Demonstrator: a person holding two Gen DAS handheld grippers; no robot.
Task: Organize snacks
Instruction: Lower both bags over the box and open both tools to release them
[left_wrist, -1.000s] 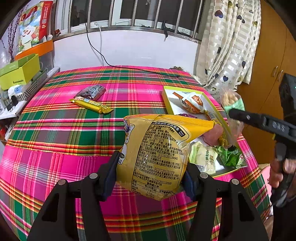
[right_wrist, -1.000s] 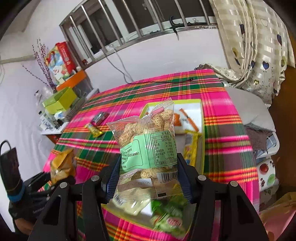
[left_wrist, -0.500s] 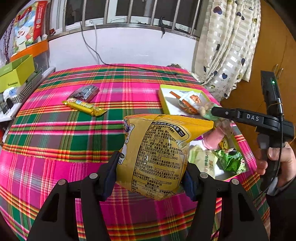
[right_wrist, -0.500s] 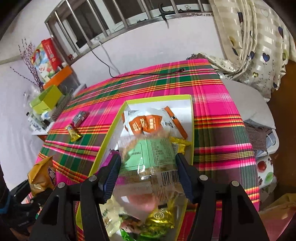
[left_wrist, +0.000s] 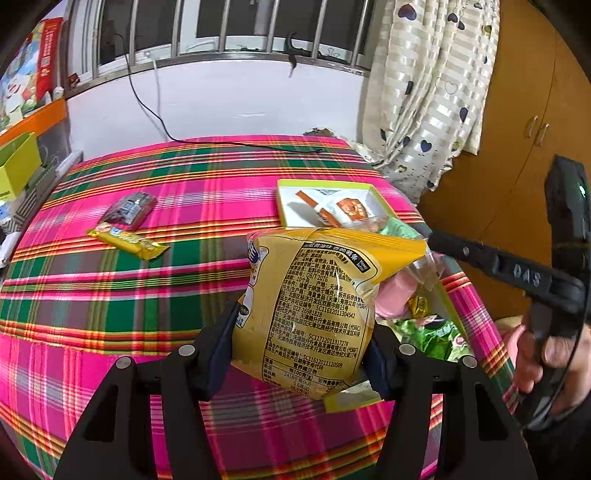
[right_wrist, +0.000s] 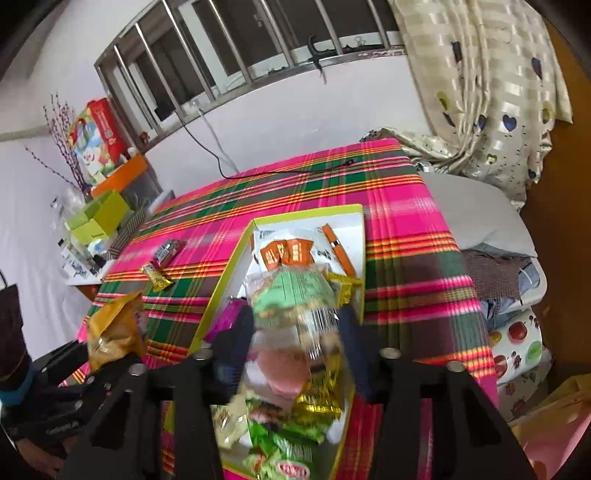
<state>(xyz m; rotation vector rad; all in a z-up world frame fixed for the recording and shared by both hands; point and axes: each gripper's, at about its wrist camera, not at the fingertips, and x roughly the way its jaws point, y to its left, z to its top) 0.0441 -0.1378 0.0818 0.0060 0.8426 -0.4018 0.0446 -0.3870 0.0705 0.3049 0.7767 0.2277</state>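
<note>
Left wrist camera low at near edge of plaid table (left_wrist: 147, 295), facing window. Right wrist camera close above lime tray (right_wrist: 225, 273), tilted down, same heading, foreground blurred, perhaps motion. Both share tray (left_wrist: 284, 210) and table (right_wrist: 406, 258).

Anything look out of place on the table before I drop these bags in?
Two snacks lie loose on the plaid tablecloth, outside the yellow-rimmed box: a yellow wrapped bar and a dark silvery packet just behind it. Nothing looks spilled or torn.

Plaid table (left_wrist: 110, 295) (pink-green) carries tray (left_wrist: 282, 206), yellow bar (left_wrist: 127, 240), dark packet (left_wrist: 129, 208).
</note>
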